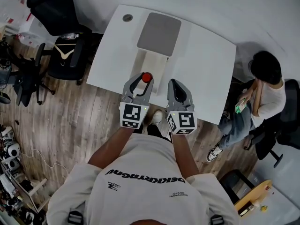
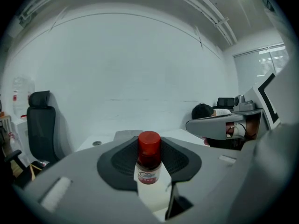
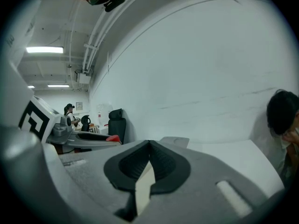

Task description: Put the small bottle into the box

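A small bottle with a red cap and a white label is held upright between the jaws of my left gripper, above the near edge of the white table. In the left gripper view the bottle fills the gap between the dark pads, which press on both its sides. The grey box lies at the table's far middle, beyond both grippers, and its top edge shows just behind the bottle. My right gripper hovers beside the left one, jaws shut with nothing between them.
A round grey grommet sits in the table's far left corner. A black office chair stands to the table's left. A person sits at the table's right side. Wooden floor lies below the near edge.
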The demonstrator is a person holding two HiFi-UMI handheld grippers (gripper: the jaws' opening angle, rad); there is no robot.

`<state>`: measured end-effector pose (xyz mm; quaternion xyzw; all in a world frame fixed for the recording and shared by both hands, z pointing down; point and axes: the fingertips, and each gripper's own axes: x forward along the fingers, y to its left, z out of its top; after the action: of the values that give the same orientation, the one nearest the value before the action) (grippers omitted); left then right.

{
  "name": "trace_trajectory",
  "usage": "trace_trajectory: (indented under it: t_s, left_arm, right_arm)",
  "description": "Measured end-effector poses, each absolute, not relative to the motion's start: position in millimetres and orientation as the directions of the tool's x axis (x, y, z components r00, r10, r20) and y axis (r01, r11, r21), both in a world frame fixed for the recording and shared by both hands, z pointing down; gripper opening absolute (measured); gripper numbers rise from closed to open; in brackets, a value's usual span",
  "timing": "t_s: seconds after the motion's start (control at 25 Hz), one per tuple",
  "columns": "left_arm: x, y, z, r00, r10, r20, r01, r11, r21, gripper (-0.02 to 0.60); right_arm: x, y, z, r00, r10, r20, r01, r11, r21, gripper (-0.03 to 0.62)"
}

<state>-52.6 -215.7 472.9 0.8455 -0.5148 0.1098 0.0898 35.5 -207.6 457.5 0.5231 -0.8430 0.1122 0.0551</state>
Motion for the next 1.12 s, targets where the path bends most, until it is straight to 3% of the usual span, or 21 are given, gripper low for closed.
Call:
trace_trajectory:
  t_s: [1.12]
  left_arm:
    - [-59,-272,557,0.449,-0.811,0.374,-0.881,-0.473,0.033,0.141]
  right_arm:
    - [18,-220,504,-0.423,-0.859,0.289,-0.906,0.401,-0.134,0.0]
